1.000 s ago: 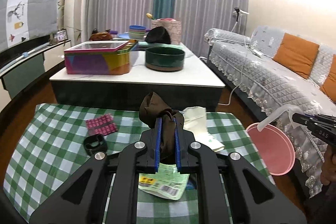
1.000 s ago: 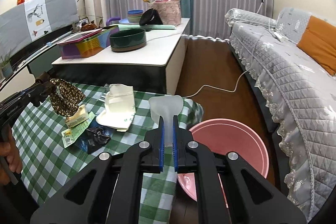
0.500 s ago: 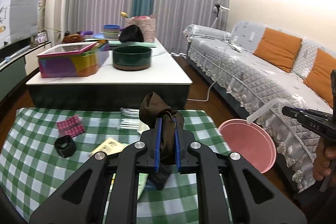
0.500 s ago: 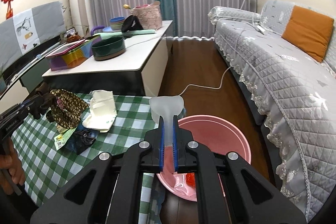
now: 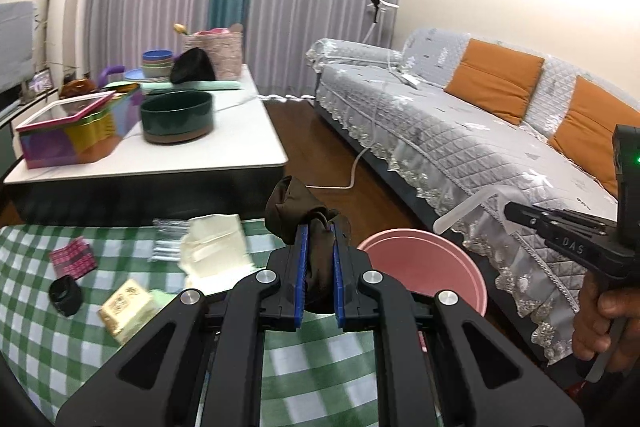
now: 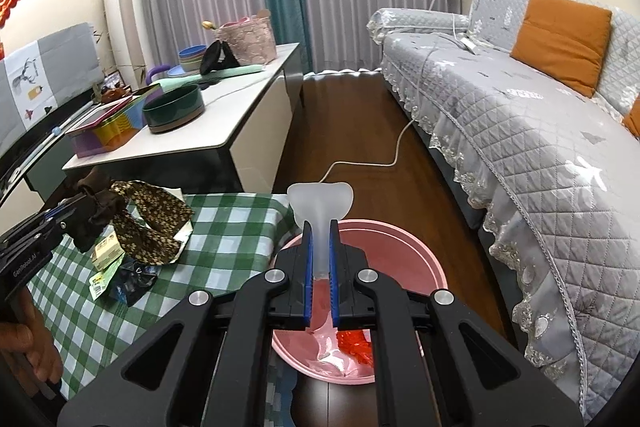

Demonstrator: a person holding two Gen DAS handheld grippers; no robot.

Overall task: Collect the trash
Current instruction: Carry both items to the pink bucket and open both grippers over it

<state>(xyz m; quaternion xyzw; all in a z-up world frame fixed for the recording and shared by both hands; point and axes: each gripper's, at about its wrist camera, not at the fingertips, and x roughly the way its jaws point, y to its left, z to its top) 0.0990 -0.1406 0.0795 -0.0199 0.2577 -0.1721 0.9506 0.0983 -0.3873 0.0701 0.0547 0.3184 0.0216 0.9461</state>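
- The left claw is clenched on a brown cloth; the cloth bunches up above the blue pads and, seen from the right wrist, its flowered part hangs down over the checked tabletop.
- The right claw is clenched on the stem of a frosted plastic piece, whose wide end sticks up past the fingertips.
- This plastic piece hangs over the pink basin, which stands on the wooden floor just beside the tabletop's edge, between it and the grey sofa.
- A red scrap and something pale lie in the bottom of the basin.
- On the green-and-white checked cloth lie a cream paper bag, a small yellow box, a black ring-shaped thing, a pink patterned packet and a clear crinkled wrapper.
- From the right wrist a dark blue wrapper and a green label show under the hanging cloth.
- Beyond stands a low white table with a dark green bowl and a colourful tin.
- A hand grips the handle of the right claw.
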